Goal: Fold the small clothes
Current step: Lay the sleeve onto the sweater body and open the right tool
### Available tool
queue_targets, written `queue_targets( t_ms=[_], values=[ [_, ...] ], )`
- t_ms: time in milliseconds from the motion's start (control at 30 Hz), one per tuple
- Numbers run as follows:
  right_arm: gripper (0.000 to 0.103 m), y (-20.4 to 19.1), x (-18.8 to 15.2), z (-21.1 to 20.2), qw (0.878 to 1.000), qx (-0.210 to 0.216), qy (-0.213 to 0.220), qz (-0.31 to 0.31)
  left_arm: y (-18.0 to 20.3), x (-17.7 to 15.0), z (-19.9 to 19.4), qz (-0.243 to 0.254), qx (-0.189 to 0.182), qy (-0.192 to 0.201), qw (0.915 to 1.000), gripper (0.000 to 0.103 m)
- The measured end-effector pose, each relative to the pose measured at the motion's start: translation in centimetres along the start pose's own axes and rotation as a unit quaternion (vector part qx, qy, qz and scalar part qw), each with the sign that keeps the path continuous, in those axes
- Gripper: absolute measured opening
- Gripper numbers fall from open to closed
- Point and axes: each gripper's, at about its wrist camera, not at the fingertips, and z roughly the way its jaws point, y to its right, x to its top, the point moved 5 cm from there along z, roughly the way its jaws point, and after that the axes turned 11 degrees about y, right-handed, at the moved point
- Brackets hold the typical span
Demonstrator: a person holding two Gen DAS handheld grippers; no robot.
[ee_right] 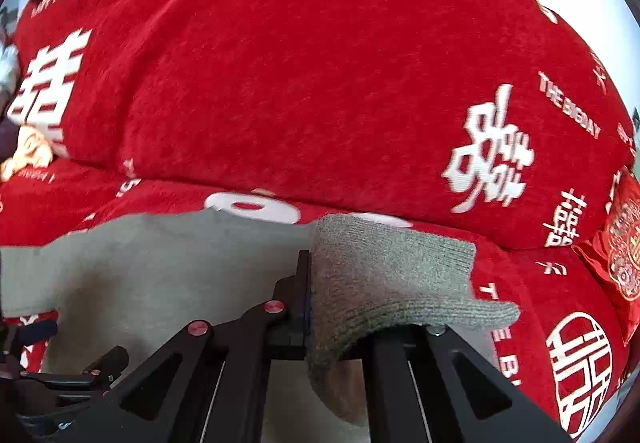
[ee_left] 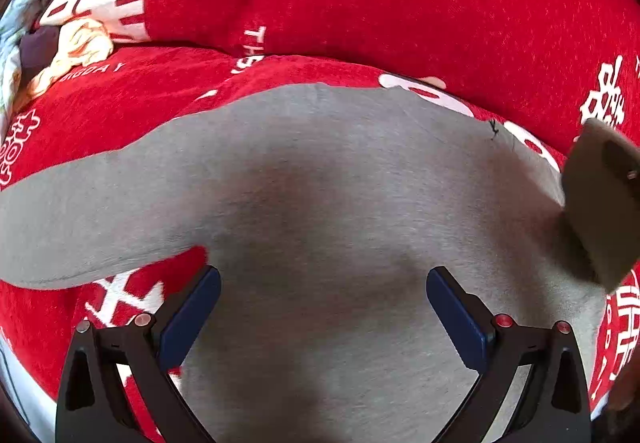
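A grey knit garment (ee_left: 320, 179) lies spread flat on a red sofa cover, one sleeve reaching left. My left gripper (ee_left: 323, 317) is open just above the garment's near part, blue pads (ee_left: 192, 317) wide apart. My right gripper (ee_right: 310, 283) is shut on the garment's right sleeve (ee_right: 384, 279), which is lifted and draped over the fingers. The right gripper with the raised sleeve shows at the right edge of the left wrist view (ee_left: 600, 203). The left gripper shows at the lower left of the right wrist view (ee_right: 40, 363).
The red sofa cover (ee_left: 400, 3) with white characters and lettering covers seat and backrest. A heap of pale crumpled clothes (ee_left: 76, 47) lies at the far left. A red embroidered cushion (ee_right: 624, 243) sits at the right.
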Motion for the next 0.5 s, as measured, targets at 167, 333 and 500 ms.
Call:
queue_targets(
  t_ms=[167, 333, 500],
  values=[
    [0.004, -3.6, -0.6, 0.9, 1.0, 0.015, -0.01, -0.018, -2.2, -0.2, -0.4, -0.017, -0.001, 0.003, 0.9999, 0.103],
    [0.004, -7.1, -1.2, 1.8, 0.999, 0.028, -0.021, -0.036, -4.0, -0.4, -0.4, -0.032, 0.001, 0.002, 0.9995, 0.103],
    [0.004, -9.3, -2.5, 2.8, 0.998, 0.034, -0.04, -0.047, -5.6, -0.7, -0.2, -0.047, 0.002, -0.001, 0.9989, 0.103]
  ],
)
